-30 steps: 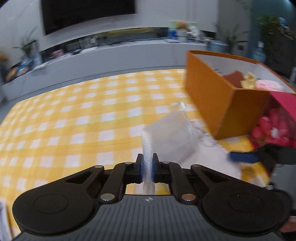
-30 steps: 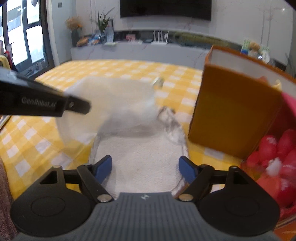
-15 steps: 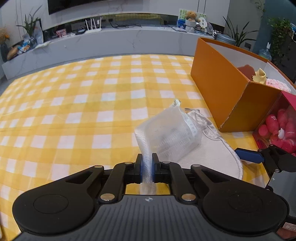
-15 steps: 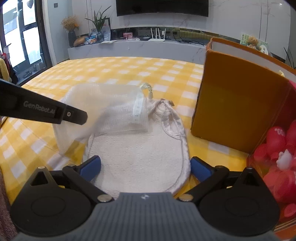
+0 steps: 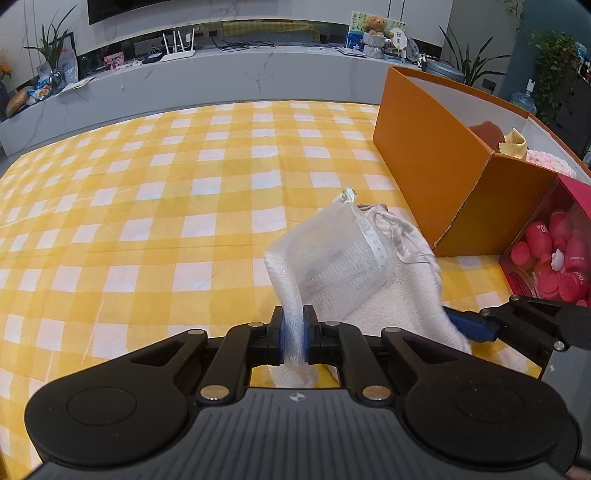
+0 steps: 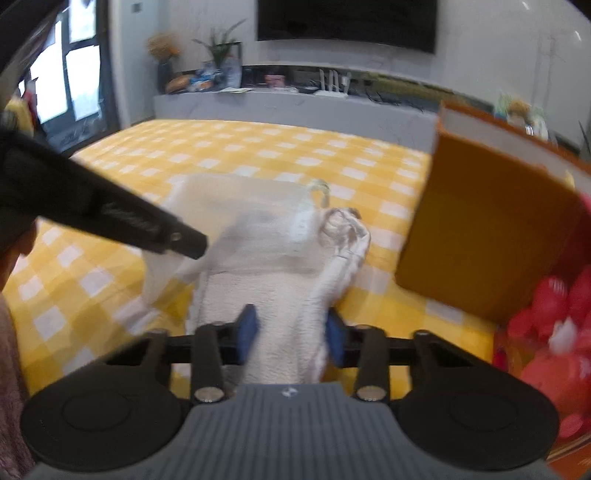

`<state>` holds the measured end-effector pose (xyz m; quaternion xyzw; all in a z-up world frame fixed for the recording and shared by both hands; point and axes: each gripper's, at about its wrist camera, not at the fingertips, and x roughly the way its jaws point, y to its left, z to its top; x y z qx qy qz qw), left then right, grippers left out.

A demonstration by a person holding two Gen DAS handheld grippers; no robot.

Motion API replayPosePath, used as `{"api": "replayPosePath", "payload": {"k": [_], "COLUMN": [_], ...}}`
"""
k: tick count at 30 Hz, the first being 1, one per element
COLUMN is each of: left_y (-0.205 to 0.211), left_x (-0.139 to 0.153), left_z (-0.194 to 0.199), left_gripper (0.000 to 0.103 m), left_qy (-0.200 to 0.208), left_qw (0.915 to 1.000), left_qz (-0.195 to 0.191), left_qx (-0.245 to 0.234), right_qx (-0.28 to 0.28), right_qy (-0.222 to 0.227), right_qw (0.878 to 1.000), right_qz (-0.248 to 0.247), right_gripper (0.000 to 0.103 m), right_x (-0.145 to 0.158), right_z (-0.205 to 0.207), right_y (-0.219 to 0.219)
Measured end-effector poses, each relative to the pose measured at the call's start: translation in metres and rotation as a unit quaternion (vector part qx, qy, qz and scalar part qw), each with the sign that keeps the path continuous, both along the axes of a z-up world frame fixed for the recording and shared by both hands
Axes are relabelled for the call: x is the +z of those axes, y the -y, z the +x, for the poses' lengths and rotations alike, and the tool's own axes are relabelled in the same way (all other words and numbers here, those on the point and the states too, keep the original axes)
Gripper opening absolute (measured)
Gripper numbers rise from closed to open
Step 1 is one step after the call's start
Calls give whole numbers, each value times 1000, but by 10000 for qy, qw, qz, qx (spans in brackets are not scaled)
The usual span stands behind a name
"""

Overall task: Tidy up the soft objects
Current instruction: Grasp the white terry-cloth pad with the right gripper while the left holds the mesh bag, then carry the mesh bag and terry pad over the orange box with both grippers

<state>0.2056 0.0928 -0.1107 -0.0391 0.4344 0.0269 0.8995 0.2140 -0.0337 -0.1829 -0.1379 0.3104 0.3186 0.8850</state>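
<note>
- Gingham cloth in yellow and white (image 5: 155,229) covered the table across the middle of both views; behind it, along the top of the frames, ran a long grey console (image 5: 221,74) carrying a white router (image 5: 177,55), potted plants and a teddy bear (image 5: 375,26), with a dark television (image 6: 345,24) on the wall above.
- An orange box (image 5: 424,162) stood open at the right of the frames, soft items showing inside it, and a red box (image 5: 554,254) of pink pieces sat just beside it at the right edge.
- The left hand-held gripper (image 5: 293,334) was clenched on a corner of a clear mesh bag (image 5: 332,258), which rose from its fingers toward the centre of the left wrist view.
- A white towel (image 6: 273,302) lay on the cloth under and just right of the bag, near the orange box.
- The right hand-held gripper (image 6: 290,338) had its blue pads on either side of the towel's near end, partly closed; the blurred right wrist view did not show whether they gripped it.
</note>
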Motion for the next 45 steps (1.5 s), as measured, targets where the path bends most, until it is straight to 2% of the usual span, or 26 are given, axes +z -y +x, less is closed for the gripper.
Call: {"api": "replayPosePath", "payload": {"k": [1,2,4,7,14,21,27,35,39,45], "left_y": [0,1,1,2,13,19,28,66,85,111], "left_x": [0,0,0,5,36,71,97,122,131,148], "left_z": [1,0,1,-2,-23,-55,-78,-90,-88,-73], "left_gripper": [10,10,10,10,9,7,6,6,6,5], "left_qy": [-5,-5,6,166,778,1138,1473,1896,2073,2281], "left_qw": [10000,10000,10000,9998,9968,9932,9885,9815,9773,9695], "left_qz": [5,7,-9,-47,106,193,210,193,124,251], "left_qx": [-6,-11,-24,-49,-175,179,270,-175,-420,-859], "right_qx": [53,86,155,-5,-208,-454,-612,-905,-1128,-1385], "right_qy": [124,186,233,217,569,922,1231,1593,1715,1925], "right_qw": [9999,9997,9993,9996,9981,9929,9865,9764,9704,9638], "right_qz": [-95,-148,-251,-153,144,596,893,1144,1269,1217], "right_gripper": [18,15,12,9,9,9,9,9,9,9], "right_x": [0,0,1,5,41,84,117,148,158,174], "right_z": [-4,-6,-7,-4,-21,-57,-83,-112,-122,-121], "right_y": [-3,-5,-7,-2,18,52,82,122,144,173]}}
